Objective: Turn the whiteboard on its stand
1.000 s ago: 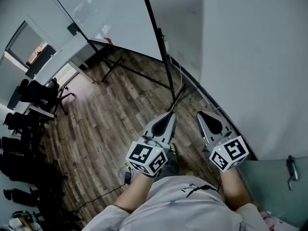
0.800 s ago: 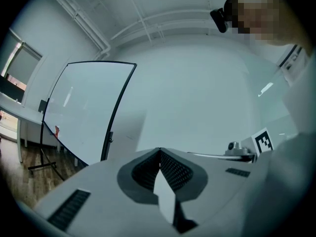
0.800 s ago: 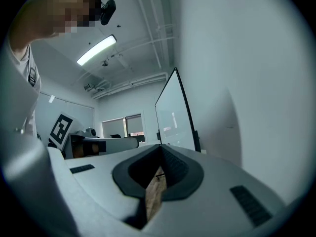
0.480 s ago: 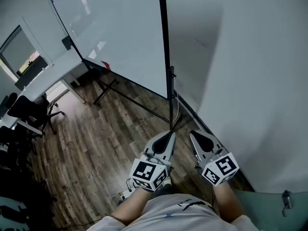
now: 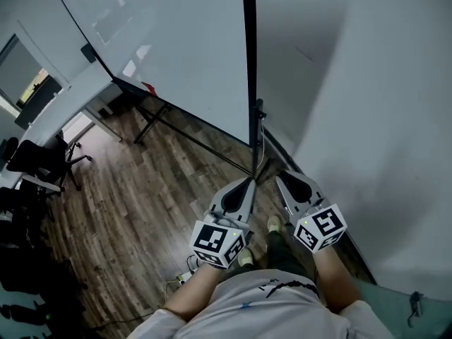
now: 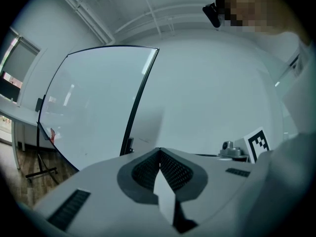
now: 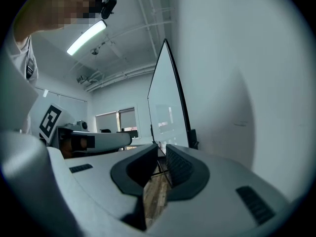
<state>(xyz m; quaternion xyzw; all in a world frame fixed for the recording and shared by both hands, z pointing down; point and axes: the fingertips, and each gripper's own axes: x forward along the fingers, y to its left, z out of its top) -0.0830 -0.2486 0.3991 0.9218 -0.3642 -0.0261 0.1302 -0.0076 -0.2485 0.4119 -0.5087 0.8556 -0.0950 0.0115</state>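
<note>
While neither tool touches it, the whiteboard (image 5: 169, 55) counts as unturned, as far as I can judge. It stands on its stand (image 5: 152, 122) on the wooden floor (image 5: 141, 196). Its near edge, with the black upright (image 5: 249, 83), is straight ahead of the person and close to the pale wall (image 5: 374, 119).

The left tool (image 5: 250, 182) hangs low in front of the body, well short of the upright. Its jaws are pressed together at the tips with nothing in them. The right tool (image 5: 281, 177), beside it and nearer the wall, is just coming open: a narrow gap shows between its jaws, and only floor and the far room are seen through it.

So the whole task looks to be ahead. A tool has to be brought up to the board's near edge or frame and take hold or bear against it. Then the board has to be swung round on the stand.
</note>
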